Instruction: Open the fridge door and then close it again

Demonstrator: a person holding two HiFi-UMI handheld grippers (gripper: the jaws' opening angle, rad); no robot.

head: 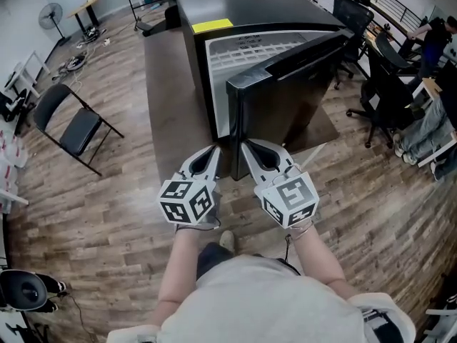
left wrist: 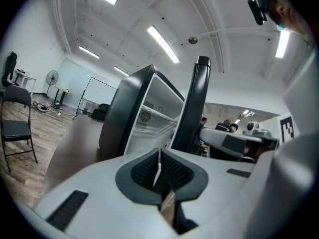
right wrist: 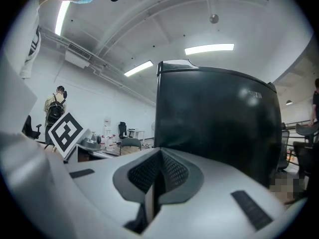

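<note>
A person (head: 250, 302) is standing over a black fridge (head: 250, 9) on the wooden floor (head: 107, 213), and the fridge door (head: 285, 98) is hanging partly open, showing the white interior. The left gripper (head: 214, 151) and right gripper (head: 248, 147) are hovering on either side of the door's free edge, each with its fingers together, gripping nothing.

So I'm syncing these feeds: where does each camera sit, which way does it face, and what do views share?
Head view: on the person's head, steeply down at the fridge, door ajar; forearms, left gripper and right gripper show.
Left gripper view: on that gripper, along its shut jaws into the open fridge.
Right gripper view: on that gripper, along its shut jaws at the door's dark outer face.
Shared: all three show the door.
</note>
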